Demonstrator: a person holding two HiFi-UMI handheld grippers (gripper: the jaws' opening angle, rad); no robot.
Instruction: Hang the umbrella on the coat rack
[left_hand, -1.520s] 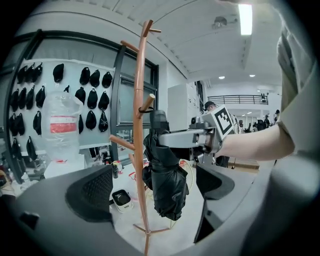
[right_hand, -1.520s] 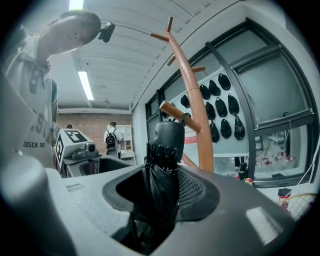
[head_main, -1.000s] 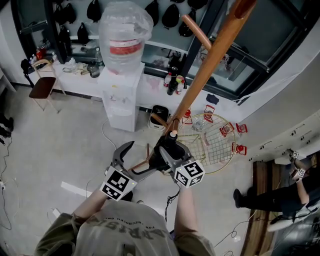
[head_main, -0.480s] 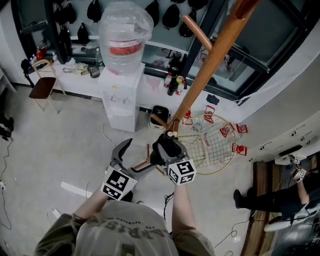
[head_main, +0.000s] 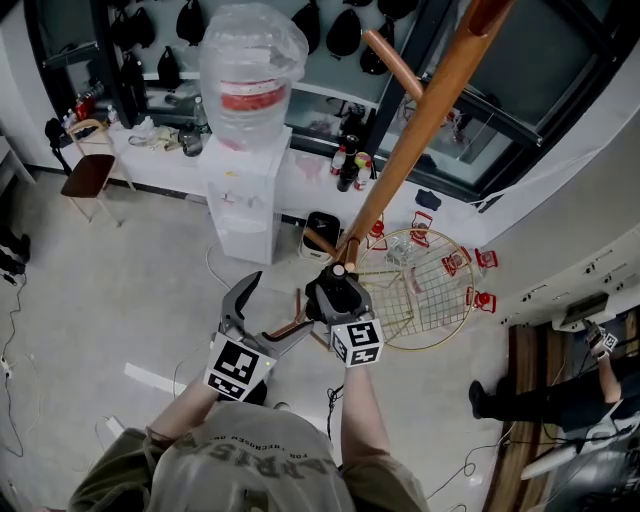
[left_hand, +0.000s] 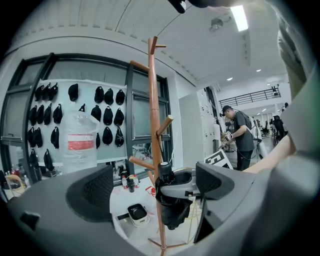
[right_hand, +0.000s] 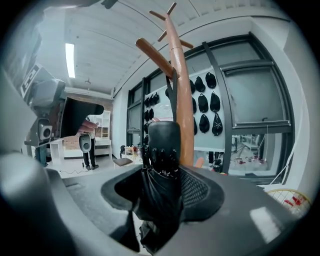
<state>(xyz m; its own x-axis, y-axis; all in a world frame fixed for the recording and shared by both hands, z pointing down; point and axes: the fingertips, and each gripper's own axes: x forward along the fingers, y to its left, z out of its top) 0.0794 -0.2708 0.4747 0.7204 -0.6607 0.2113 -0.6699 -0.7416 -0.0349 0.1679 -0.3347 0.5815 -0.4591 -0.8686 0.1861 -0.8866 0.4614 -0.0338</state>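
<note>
The wooden coat rack (head_main: 420, 130) rises from the floor just past my hands, and its pole (right_hand: 182, 110) stands right behind the umbrella. The black folded umbrella (head_main: 338, 278) stands upright between the jaws of my right gripper (head_main: 335, 298), close against the pole and beside a low peg (left_hand: 142, 162). Those jaws are opening, but the pads still look pressed on the umbrella (right_hand: 162, 150). Its loose fabric (left_hand: 172, 210) hangs below the jaws. My left gripper (head_main: 272, 310) stands open and empty to the left of the umbrella, aimed at the rack (left_hand: 155, 125).
A white water dispenser (head_main: 245, 150) stands behind to the left, with a long counter holding bottles (head_main: 350, 165) along the wall. A round gold wire basket (head_main: 425, 290) lies on the floor right of the rack's base. A chair (head_main: 88, 175) is far left. A person (left_hand: 240, 135) stands off right.
My right gripper with the umbrella has sunk and shifted slightly left, nearer the rack's pole. The left gripper has stayed about where it was.
</note>
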